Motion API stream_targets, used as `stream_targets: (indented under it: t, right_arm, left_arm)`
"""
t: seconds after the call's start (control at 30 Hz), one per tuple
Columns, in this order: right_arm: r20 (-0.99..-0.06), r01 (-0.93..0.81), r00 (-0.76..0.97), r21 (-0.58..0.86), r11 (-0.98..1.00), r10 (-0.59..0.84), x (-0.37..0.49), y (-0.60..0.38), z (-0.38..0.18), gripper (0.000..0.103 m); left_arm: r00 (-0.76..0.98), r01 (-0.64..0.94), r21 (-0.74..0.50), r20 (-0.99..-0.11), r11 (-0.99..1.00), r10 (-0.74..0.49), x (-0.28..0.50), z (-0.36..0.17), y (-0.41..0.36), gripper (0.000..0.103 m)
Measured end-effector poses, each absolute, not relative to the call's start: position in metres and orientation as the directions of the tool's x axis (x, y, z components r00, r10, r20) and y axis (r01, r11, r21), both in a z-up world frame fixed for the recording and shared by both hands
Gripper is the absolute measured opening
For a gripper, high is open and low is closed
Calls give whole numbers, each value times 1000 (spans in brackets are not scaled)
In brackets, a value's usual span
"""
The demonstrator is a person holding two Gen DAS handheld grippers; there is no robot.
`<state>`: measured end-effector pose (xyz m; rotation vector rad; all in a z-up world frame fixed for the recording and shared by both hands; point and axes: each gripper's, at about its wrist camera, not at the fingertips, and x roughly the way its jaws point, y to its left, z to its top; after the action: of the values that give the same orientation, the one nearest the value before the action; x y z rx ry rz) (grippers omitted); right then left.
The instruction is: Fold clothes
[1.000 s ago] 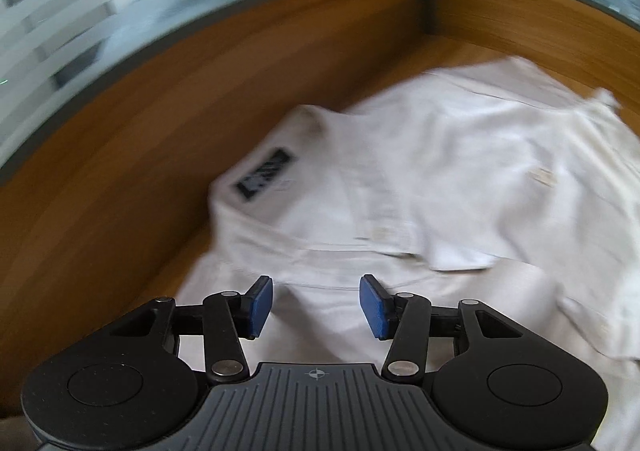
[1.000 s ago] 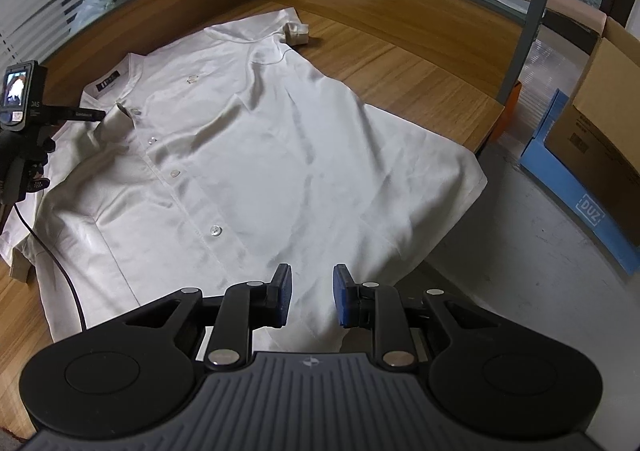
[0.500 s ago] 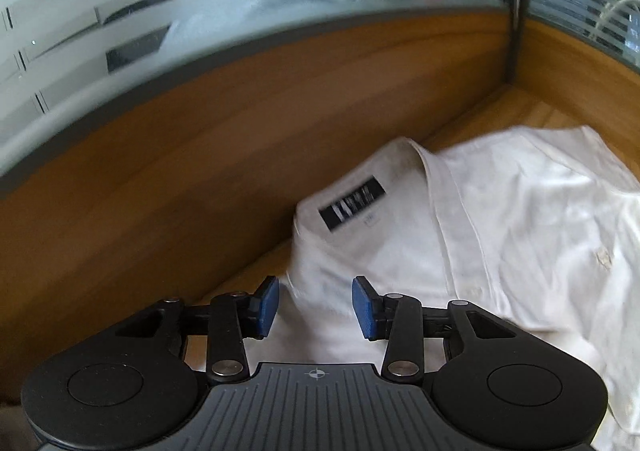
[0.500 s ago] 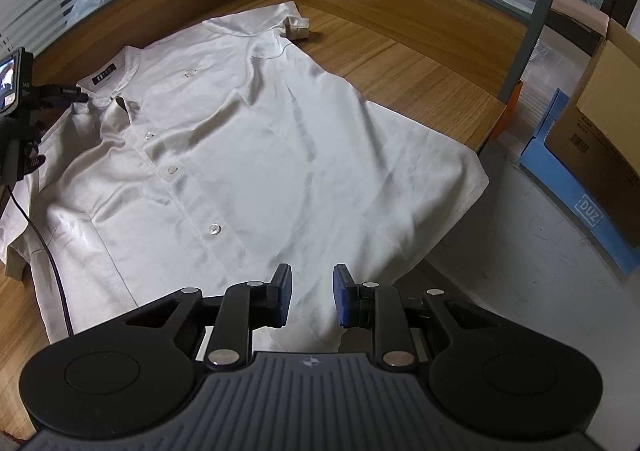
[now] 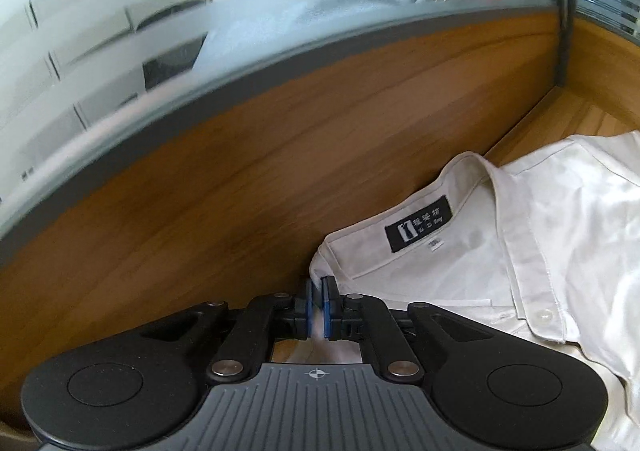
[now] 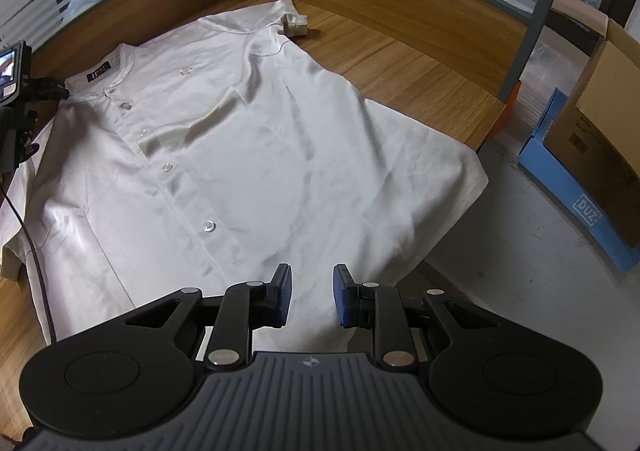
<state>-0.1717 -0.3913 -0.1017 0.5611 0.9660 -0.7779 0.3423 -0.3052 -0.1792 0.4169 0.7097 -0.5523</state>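
On the wooden bench point(image 6: 400, 63) a white shirt point(image 6: 248, 155) lies spread flat, buttoned front up, its hem hanging over the near edge. At the collar point(image 5: 400, 251) end, beside the black label point(image 5: 418, 228), the left tongs point(image 5: 318, 305) are pinched narrow on a bit of shirt cloth at the shoulder. The right tongs point(image 6: 310, 293) hover with a wide gap over the hem, holding nothing. It looks like a corner grab for a fold; the right tongs would likely need cloth at the hem too before any lift.
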Motion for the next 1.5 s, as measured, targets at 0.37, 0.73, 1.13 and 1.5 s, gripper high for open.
stream_targets:
  t: [0.37,0.73,1.13,1.5]
  right_arm:
    - [-876,770,355,75,634,-327,-171,-390,-103,26]
    - [-865,778,356,65,625,-353,-180,-391,-100,27]
    - [-867,807,343,74,586,-363,-194,-389,-103,30]
    - [-866,811,346,84,579,-360,-199,-385,-111,30]
  left_arm:
    - [445,630,-141,-740,764,-504,312,-143,-288,25]
    - [254,476,-451,-751,755,-609,302,-183,-318,39]
    - [306,479,-432,-734,764,-607,292,-182,-324,3]
    - [415,538,-270,-739,798,-530,304,-164,-319,4]
